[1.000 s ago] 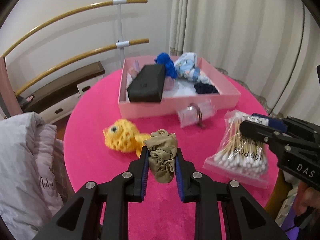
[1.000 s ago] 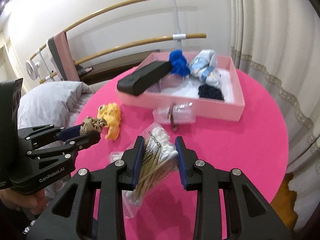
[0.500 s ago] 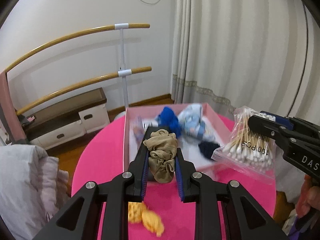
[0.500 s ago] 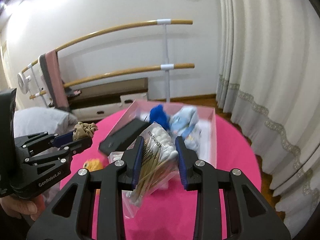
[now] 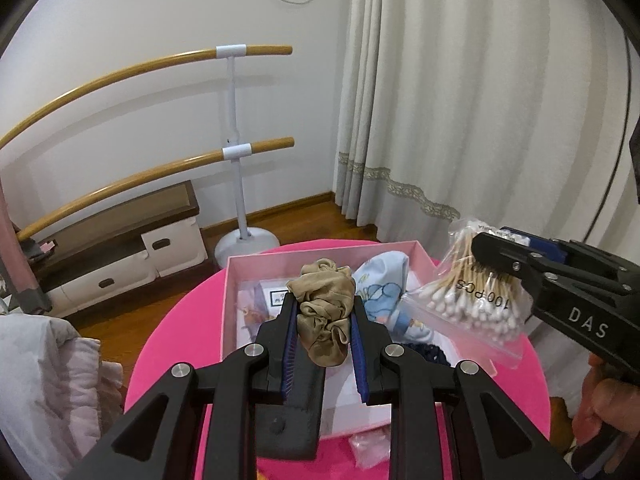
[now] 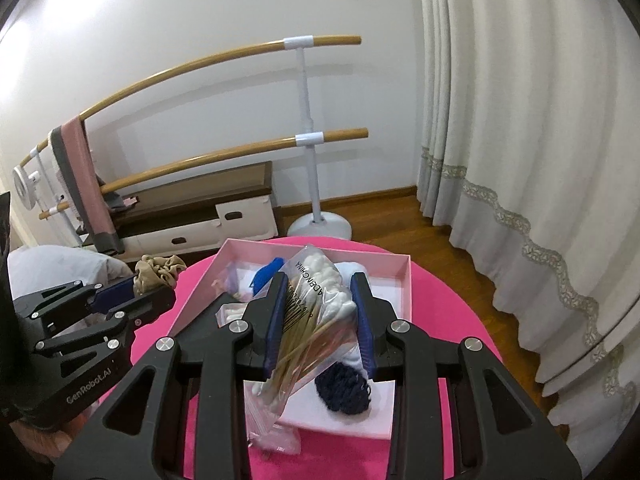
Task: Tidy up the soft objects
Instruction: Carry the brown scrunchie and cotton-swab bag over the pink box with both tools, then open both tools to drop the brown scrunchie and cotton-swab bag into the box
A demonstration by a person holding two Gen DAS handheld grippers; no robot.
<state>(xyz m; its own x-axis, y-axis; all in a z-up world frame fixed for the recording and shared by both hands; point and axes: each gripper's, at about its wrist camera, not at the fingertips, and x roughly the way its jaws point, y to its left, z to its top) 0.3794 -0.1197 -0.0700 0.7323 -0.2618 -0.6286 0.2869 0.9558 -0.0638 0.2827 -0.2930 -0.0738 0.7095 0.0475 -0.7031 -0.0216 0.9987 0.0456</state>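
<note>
My left gripper (image 5: 323, 312) is shut on a tan satin scrunchie (image 5: 323, 316) and holds it above the open pink box (image 5: 256, 264) on the round pink table (image 5: 176, 320). My right gripper (image 6: 320, 304) is shut on a clear bag of cotton swabs (image 6: 316, 312) and holds it over the same pink box (image 6: 404, 276). In the left wrist view the swab bag (image 5: 468, 304) hangs at the right over the box. In the right wrist view the scrunchie (image 6: 160, 272) shows at the left in the left gripper (image 6: 132, 292).
Inside the box lie a black case (image 5: 288, 416), a pale blue printed cloth (image 5: 384, 292), a navy scrunchie (image 6: 344, 392) and a blue soft item (image 6: 268, 276). A small clear packet (image 5: 370, 446) lies in front of the box. Barre rails, a low bench, curtains and bedding surround the table.
Both grippers have risen and moved forward with their loads, from low over the table to above the pink box. The yellow crochet toy has dropped out of view.
</note>
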